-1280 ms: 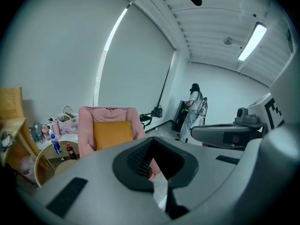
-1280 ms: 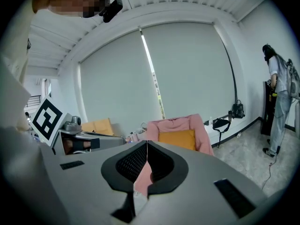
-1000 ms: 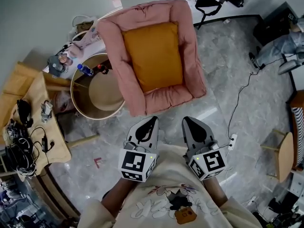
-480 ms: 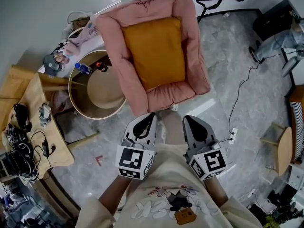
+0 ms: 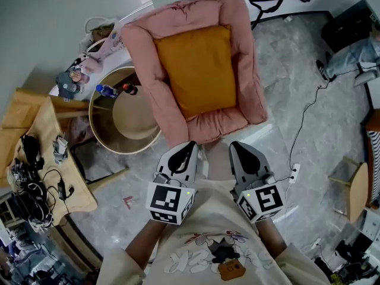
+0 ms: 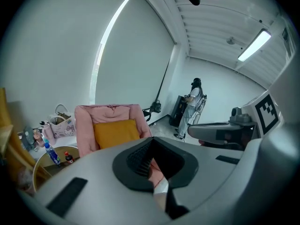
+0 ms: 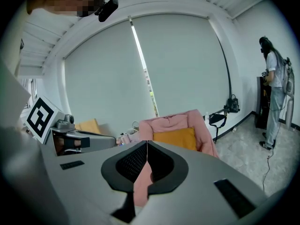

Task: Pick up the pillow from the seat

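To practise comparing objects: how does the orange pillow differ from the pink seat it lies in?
The pillow is mustard orange; the seat is pink. The pillow is a flat rectangle; the seat is larger, with raised padded walls round it. Both look soft.

Mustard pillow flat on pink seat

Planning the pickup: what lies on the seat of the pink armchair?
An orange pillow lies on the seat of the pink armchair, covering most of it. Whatever is beneath the pillow is hidden.
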Demonstrator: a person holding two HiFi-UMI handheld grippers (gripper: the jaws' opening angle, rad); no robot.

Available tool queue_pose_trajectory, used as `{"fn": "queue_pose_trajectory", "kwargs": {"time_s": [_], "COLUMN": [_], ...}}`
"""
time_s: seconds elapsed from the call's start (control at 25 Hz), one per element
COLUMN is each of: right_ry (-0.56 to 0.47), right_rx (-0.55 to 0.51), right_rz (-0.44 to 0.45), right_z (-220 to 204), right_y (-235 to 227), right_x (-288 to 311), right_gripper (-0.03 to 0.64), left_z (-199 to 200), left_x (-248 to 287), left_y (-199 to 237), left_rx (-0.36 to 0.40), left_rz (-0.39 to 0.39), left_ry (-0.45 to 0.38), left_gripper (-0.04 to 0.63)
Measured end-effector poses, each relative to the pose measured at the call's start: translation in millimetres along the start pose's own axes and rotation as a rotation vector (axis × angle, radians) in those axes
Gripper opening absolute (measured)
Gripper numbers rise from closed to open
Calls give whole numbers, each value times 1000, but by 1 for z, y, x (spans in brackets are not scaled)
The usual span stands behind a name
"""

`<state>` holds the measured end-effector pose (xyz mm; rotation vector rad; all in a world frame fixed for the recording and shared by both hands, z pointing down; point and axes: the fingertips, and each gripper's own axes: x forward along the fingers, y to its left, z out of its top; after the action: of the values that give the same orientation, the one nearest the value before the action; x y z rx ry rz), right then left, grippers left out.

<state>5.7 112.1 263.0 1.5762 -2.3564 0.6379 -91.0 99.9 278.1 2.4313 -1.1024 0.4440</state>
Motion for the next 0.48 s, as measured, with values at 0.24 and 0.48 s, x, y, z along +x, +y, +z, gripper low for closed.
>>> {"fn": "queue_pose_trajectory", "kwargs": {"time_s": [0.24,0.48], "right_ry": [3,19], "right_rx": [16,9], "right_rz": [20,38], "right_z": [17,38], "right_y": [-32,-68], "right_x": [29,69], "right_gripper": [20,20], "left_z": [14,48], "left_x": [38,84], "left_y": [6,24], "left_rx": [11,21], "left_rz": [2,-3], "left_ry": [39,14], "left_gripper": [2,2]}}
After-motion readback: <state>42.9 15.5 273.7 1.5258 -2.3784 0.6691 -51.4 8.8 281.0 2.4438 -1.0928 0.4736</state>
